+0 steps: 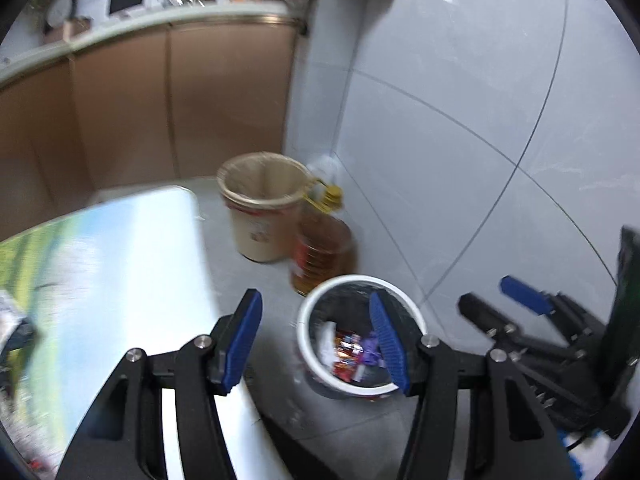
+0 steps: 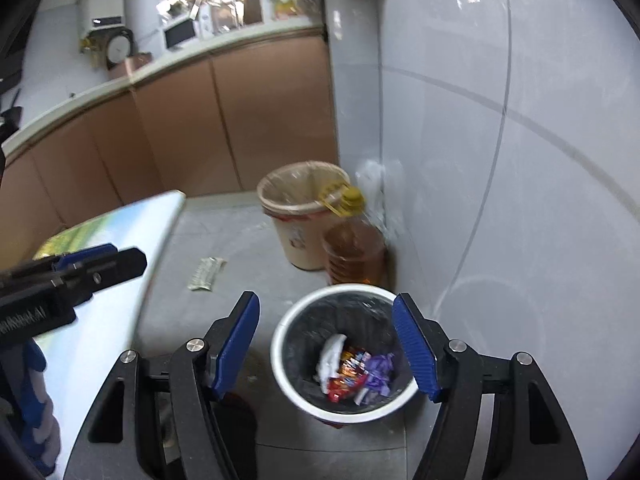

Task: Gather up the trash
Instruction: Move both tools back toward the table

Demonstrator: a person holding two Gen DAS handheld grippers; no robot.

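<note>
Grey floor tiles [image 2: 248,240] and a pale tiled wall [image 2: 520,160] meet in a kitchen corner, with brown cabinets [image 2: 200,120] under a cluttered counter behind. Both grippers hang above the floor with nothing between their blue pads. The right gripper [image 2: 326,344] has its jaws spread wide, framing the white-rimmed trash bin [image 2: 280,360] directly below; the left gripper [image 1: 316,340] is likewise spread, its right pad over the bin's rim in its own view. Inside the black-lined bin lie the collected wrappers [image 2: 356,372]: red, orange and purple packets beside a crumpled white piece. Just behind the bin, against the wall, stands an amber oil jug [image 2: 352,252] with a yellow cap and handle, touching or nearly touching a beige bucket [image 2: 296,216] lined with a thin bag. One flat silvery wrapper [image 2: 207,274] lies on the floor, well apart from the bin, near the edge of the desk [image 2: 132,240]. The desk's corner, covered in a blue and green landscape print, juts in from the left.
</note>
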